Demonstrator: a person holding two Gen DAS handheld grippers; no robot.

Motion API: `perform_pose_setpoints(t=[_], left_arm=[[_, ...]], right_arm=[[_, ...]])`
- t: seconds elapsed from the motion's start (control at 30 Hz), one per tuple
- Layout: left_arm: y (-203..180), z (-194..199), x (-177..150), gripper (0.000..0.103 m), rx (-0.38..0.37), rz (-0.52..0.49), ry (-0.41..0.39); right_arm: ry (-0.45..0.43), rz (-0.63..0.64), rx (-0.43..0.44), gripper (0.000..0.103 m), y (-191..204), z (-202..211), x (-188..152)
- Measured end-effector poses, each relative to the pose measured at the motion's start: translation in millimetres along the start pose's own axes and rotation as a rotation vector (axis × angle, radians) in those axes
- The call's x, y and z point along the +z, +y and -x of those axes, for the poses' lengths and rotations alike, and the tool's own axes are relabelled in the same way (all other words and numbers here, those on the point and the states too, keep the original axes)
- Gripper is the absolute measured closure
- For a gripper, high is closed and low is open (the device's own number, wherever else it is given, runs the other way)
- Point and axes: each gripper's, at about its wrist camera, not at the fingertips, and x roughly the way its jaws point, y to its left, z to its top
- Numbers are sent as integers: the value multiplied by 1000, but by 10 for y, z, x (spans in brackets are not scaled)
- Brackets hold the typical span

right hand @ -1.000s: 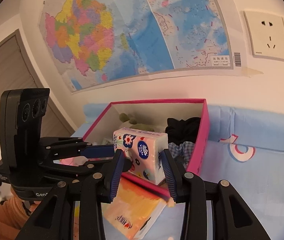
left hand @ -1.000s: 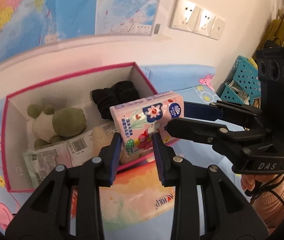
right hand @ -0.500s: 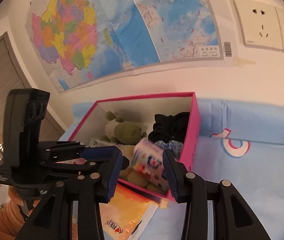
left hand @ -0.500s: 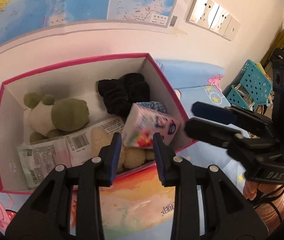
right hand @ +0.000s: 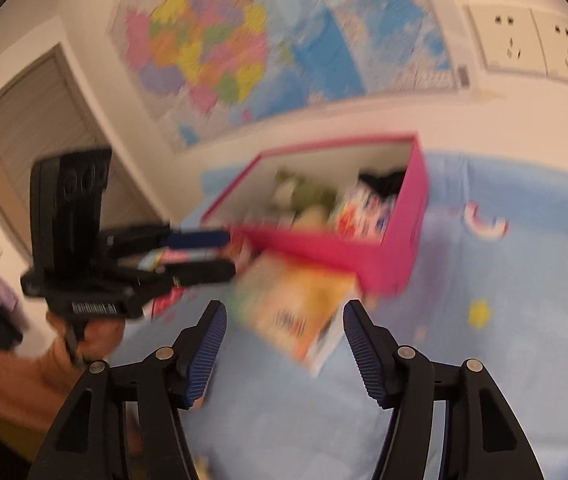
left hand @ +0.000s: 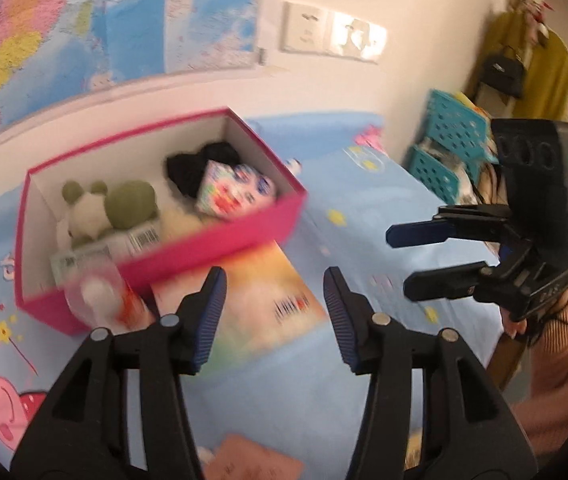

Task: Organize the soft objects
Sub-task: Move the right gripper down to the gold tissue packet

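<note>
The pink box [left hand: 220, 248] [right hand: 411, 216] sits on the blue bed sheet. Inside lie a green and white plush frog [left hand: 112, 204] [right hand: 299, 196], black cloth [left hand: 200, 164], a barcoded packet [left hand: 124, 242] and the flowered tissue pack [left hand: 236, 192] [right hand: 363, 212]. An orange tissue pack [left hand: 268, 300] [right hand: 295, 312] lies just in front of the box. My left gripper [left hand: 274, 312] hovers over that pack, its jaws opening with nothing between them. My right gripper [right hand: 284, 340] hangs before the same pack, its jaws opening and holding nothing. Each gripper also shows in the other's view: the right gripper [left hand: 415, 256], the left gripper [right hand: 220, 252].
A clear round object [left hand: 92, 292] lies by the box's front left corner. Turquoise baskets [left hand: 451, 140] stand at the right past the bed edge. A salmon flat item [left hand: 252, 460] lies near me. A map and wall sockets [right hand: 531, 40] cover the wall behind.
The flowered tissue pack, held by both grippers a second ago, now lies in the pink box. Both grippers have let go, opened wider and drawn back from the box.
</note>
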Motion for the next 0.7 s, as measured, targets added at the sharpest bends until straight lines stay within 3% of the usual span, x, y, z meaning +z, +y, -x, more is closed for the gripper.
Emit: perform_pose_setpoints(t=[0.27,0.43,0.57,0.7], left_arm=[[-228,4,-609,51,-60,-25,107],[-333,10,-921,51,-149,5,167],[-438,-28,-1152,51,-263,24,243],[-573,-72,-1301,51,-285,-11,300]], right_arm=[[184,-14,64,40,243,-96,-736],[273,-45,99,40,340,-165,-1075],[309,-77,139,40,375,-170,-1269],[326,-117,155,40,383,-167,-1424]])
